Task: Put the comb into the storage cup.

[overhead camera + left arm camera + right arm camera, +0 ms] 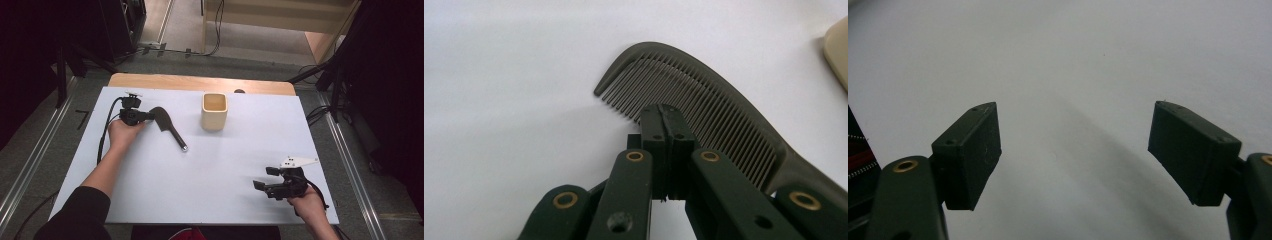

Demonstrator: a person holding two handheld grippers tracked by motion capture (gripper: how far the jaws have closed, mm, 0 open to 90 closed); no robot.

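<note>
Clamping the dark comb (pixel 704 100) left of the beige cup (pixel 214 111), left tool (pixel 663 116); right tool (pixel 1075 150) spread apart, well off

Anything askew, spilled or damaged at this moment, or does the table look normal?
Nothing stands out. The comb looks intact, its teeth even, with the left gripper shut at its toothed edge. The beige cup stands upright, and the right gripper is open over the bare white table.

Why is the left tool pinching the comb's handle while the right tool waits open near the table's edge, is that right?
Not quite: the left tool pinches the comb at its teeth, not its handle, as the left gripper view shows. The right tool does wait open near the table's edge.
</note>
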